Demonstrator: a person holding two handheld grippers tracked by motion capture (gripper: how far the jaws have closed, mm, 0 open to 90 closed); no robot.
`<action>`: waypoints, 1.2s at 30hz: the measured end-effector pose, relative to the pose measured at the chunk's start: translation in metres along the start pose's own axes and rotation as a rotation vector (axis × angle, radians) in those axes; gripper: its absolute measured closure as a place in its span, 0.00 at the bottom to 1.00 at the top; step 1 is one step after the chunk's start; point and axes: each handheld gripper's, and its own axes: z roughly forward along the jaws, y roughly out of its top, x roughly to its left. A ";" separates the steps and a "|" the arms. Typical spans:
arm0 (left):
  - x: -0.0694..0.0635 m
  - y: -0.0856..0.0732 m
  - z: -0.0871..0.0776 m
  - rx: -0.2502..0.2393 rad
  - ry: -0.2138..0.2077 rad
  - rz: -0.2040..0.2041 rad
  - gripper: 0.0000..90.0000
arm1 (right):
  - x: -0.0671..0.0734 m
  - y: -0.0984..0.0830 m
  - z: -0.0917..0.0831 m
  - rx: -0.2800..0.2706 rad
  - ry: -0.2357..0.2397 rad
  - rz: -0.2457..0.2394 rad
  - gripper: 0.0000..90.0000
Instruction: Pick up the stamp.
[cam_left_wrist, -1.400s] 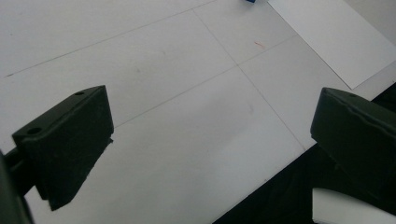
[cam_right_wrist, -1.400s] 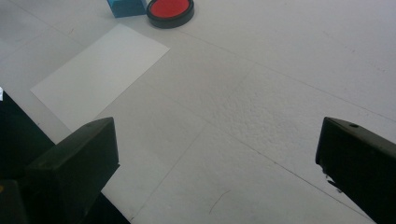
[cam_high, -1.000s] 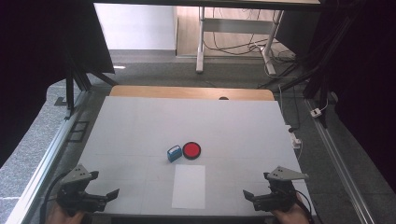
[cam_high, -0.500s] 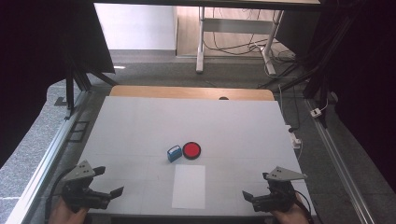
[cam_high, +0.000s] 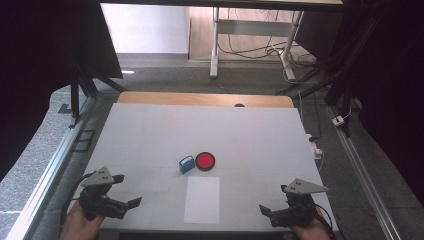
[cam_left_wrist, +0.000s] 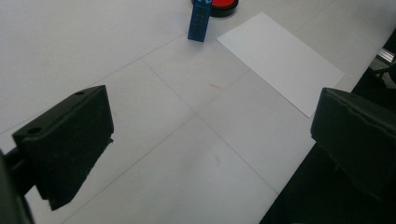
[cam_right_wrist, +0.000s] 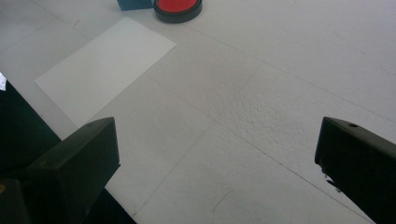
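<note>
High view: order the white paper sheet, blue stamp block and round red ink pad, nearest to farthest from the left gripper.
From the left gripper:
1. White paper sheet, front centre.
2. Small blue stamp block, behind the sheet's left corner.
3. Round red ink pad, right of the block.

On the tabletop (cam_high: 150, 130) lie 3 things: 1 blue stamp (cam_high: 186, 164), 1 red ink pad (cam_high: 205, 160) and 1 white sheet (cam_high: 202, 199). The left gripper view shows the same 3: 1 stamp (cam_left_wrist: 199, 21), 1 pad (cam_left_wrist: 222, 5), 1 sheet (cam_left_wrist: 280, 58). The right gripper view shows them too: 1 stamp (cam_right_wrist: 133, 3), 1 pad (cam_right_wrist: 178, 8), 1 sheet (cam_right_wrist: 105, 67). There are 2 tongs, 1 left (cam_high: 129, 191) and 1 right (cam_high: 272, 203), each with 2 black jaws set apart. 2 hands hold them, 1 each.
</note>
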 end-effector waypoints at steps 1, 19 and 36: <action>0.000 0.000 0.000 0.000 0.000 0.000 0.00 | 0.000 0.000 0.000 -0.001 -0.001 0.000 0.00; 0.004 0.027 0.027 0.010 -0.016 0.020 0.00 | -0.001 0.000 0.000 -0.003 0.000 0.008 0.00; 0.003 0.059 0.069 0.057 0.005 0.088 0.00 | -0.001 0.000 0.000 0.000 0.002 0.007 0.00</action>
